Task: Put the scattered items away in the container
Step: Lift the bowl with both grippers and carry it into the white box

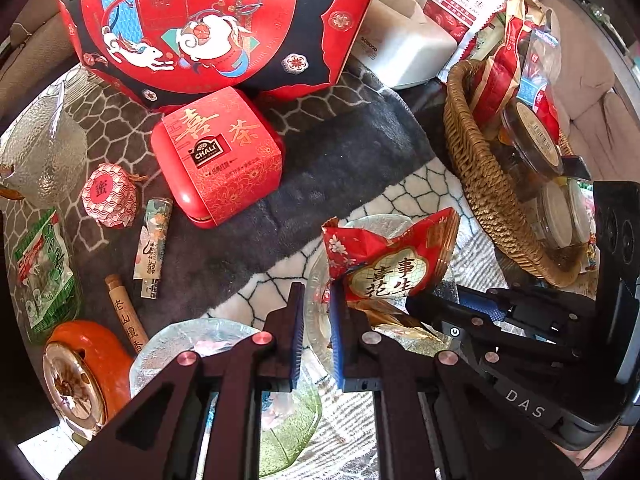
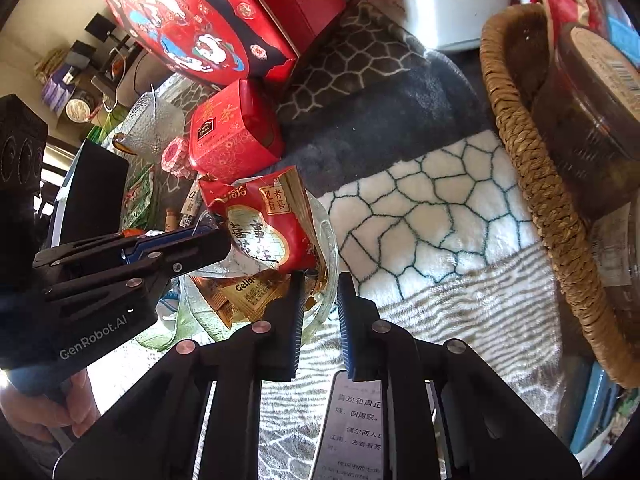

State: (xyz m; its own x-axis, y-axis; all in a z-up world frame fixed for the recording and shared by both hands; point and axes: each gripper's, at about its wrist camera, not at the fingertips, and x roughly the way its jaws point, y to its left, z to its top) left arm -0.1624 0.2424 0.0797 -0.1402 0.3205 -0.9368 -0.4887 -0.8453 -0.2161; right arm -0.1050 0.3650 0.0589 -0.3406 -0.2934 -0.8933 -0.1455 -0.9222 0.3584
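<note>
A glass bowl point(image 1: 320, 276) point(image 2: 330, 240) holds a red peanut snack bag point(image 1: 392, 256) point(image 2: 268, 224) and gold packets point(image 2: 244, 292). My left gripper point(image 1: 316, 300) is closed on the bowl's near rim. My right gripper point(image 2: 319, 292) grips the bowl's other rim; it also shows in the left wrist view point(image 1: 476, 312). The left gripper also shows in the right wrist view point(image 2: 192, 244). The wicker basket point(image 1: 480, 176) point(image 2: 532, 160) stands to the right with jars and bags inside.
On the blanket lie a red tea box point(image 1: 218, 156), a big red gift box point(image 1: 208, 20), a white box point(image 1: 408, 52), a honey jar point(image 1: 109, 194), sticks, a green bag point(image 1: 44, 272), an orange holder point(image 1: 80, 368), a glass plate point(image 1: 192, 344). A phone point(image 2: 356, 428) lies below.
</note>
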